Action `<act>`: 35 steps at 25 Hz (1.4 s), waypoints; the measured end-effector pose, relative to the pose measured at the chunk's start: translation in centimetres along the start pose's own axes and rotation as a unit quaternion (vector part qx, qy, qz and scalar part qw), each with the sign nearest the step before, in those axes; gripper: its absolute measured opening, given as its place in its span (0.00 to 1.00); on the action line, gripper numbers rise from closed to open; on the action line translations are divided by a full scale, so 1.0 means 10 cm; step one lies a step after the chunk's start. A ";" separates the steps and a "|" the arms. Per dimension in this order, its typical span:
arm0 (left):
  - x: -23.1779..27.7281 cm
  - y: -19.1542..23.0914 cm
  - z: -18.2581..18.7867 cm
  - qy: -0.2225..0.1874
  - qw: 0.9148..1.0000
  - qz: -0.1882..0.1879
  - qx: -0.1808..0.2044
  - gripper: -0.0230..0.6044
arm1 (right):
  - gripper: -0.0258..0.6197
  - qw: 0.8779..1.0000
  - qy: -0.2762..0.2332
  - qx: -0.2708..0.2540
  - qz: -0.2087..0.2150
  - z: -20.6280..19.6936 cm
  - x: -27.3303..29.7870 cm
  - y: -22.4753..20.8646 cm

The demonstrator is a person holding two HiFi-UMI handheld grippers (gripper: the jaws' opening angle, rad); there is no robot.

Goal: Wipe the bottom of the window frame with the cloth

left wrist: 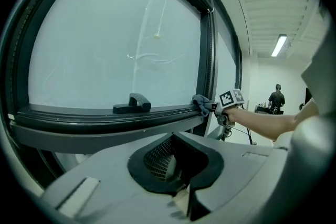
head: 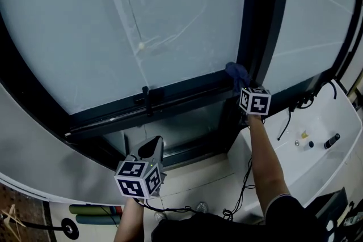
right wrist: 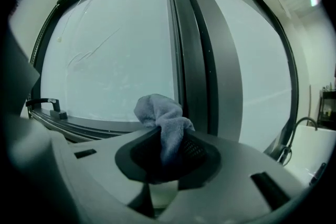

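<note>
Since the right claw is clamped shut on the cloth (a bunched-up blue-grey wad poking out past the tips), I'd say the wipe is either just starting or sitting at one end of a pass. In the head view the cloth is at about 1 o'clock from centre. It's tucked into the corner where the bottom rail of the window frame meets the upright post. It looks like it's touching the rail, though I can't swear how hard it's pressing.

The left claw hangs at roughly 7 o'clock, well below the rail. Its tips are together with nothing between them, so it's not part of this bit.

Next move, as I read it: drag the cloth along the rail toward 9 o'clock, keeping it down on the ledge the whole way. The catch is the handle, which stands up off the rail about midway along. The cloth will have to go round or over it, and the wad could snag there or get tugged loose in the grip. The rail at 9 o'clock from the cloth probably all needs doing, but you can't judge dirt from these shots.
</note>
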State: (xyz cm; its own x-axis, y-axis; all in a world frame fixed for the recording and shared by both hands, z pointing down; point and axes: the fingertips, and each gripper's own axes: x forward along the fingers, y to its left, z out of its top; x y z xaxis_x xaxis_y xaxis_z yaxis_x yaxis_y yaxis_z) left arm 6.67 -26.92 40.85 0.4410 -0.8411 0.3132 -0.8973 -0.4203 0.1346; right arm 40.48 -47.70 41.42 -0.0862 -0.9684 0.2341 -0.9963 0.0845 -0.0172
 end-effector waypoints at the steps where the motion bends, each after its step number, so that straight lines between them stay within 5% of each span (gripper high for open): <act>1: -0.03 0.02 0.01 -0.004 1.000 0.002 -0.001 0.04 | 0.17 1.000 -0.007 0.004 0.006 0.02 -0.05 0.06; 8: -0.38 0.26 0.09 -0.038 0.999 0.006 -0.006 0.04 | 0.17 0.995 -0.072 -0.001 0.073 0.35 -0.78 0.88; 18: -1.17 0.72 0.18 -0.074 0.997 0.000 0.004 0.04 | 0.17 0.969 -0.137 0.024 0.205 0.69 -2.00 2.79; 25: -1.59 0.89 0.23 -0.096 0.995 -0.019 0.009 0.04 | 0.17 0.960 -0.156 -0.005 0.233 0.64 -2.63 3.62; 35: -1.88 1.10 0.06 -0.085 0.996 -0.030 0.009 0.04 | 0.17 0.957 -0.121 -0.011 0.265 0.23 -2.88 4.29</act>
State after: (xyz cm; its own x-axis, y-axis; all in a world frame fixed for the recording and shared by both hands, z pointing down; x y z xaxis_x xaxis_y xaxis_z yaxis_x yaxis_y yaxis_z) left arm -11.44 -15.95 35.93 0.4924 -0.8590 0.1403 -0.8692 -0.4768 0.1310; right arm 0.23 -16.76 31.71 -0.5795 -0.8143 -0.0336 -0.8128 0.5805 -0.0497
